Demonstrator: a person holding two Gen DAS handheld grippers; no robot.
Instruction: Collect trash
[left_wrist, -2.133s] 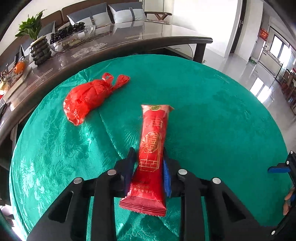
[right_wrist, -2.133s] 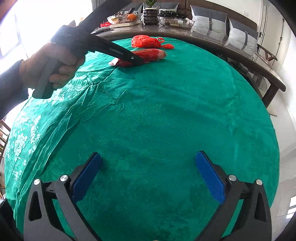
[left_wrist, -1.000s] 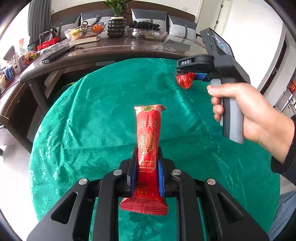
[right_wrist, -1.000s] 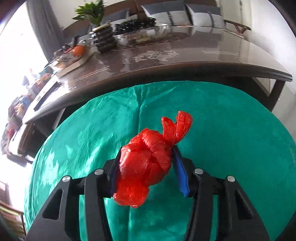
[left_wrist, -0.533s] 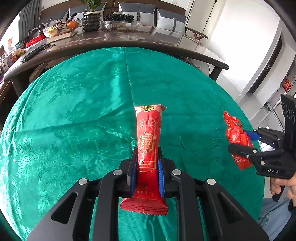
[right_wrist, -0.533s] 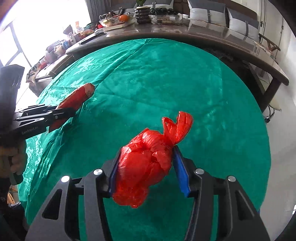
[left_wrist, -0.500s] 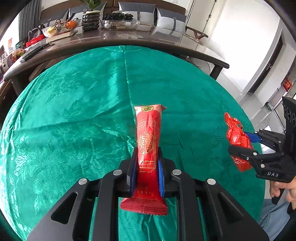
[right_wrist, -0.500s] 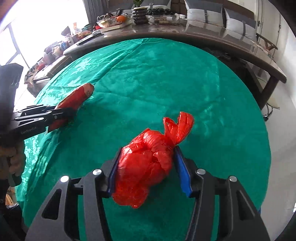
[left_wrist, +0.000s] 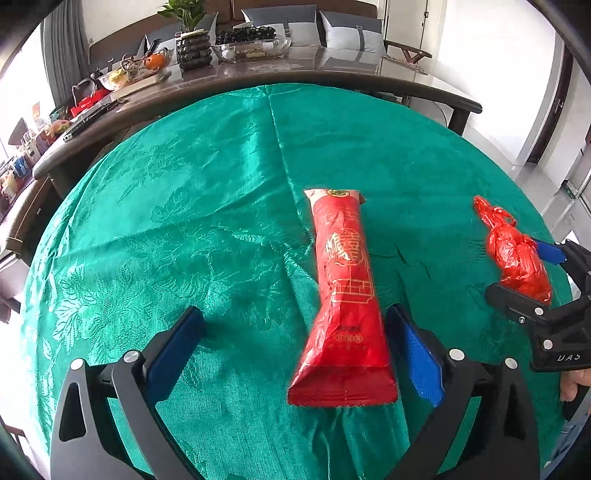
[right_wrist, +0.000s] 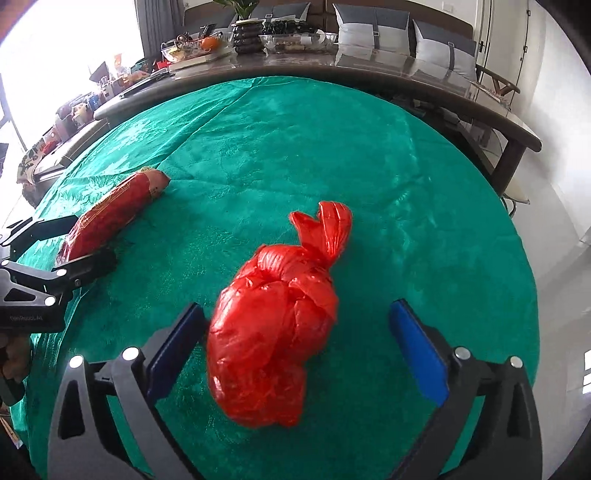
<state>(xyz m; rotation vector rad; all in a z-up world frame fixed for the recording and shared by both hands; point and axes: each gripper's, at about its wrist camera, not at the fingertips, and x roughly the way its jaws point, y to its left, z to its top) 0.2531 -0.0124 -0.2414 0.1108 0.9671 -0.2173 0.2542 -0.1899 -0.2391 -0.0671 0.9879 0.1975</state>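
A long red snack wrapper (left_wrist: 345, 295) with gold print lies between the wide-open jaws of my left gripper (left_wrist: 295, 350), nearer the right pad, on the green tablecloth (left_wrist: 184, 206). It also shows at the left of the right wrist view (right_wrist: 114, 214). A knotted red plastic bag (right_wrist: 275, 317) lies between the wide-open jaws of my right gripper (right_wrist: 295, 347), close to the left pad. The bag also shows at the right of the left wrist view (left_wrist: 517, 254), between the right gripper's fingers (left_wrist: 554, 280). Neither gripper grips anything.
A dark curved counter (left_wrist: 258, 77) stands behind the round table, with a plant pot (left_wrist: 194, 50), fruit bowls and clutter. Cushioned seats (right_wrist: 373, 26) line the wall. The table's right edge drops to a white floor (right_wrist: 554, 236).
Both grippers have opened wide and let go: the wrapper and the bag now lie loose between the pads near the table's front. The wrapper has shifted toward the left gripper's right pad.
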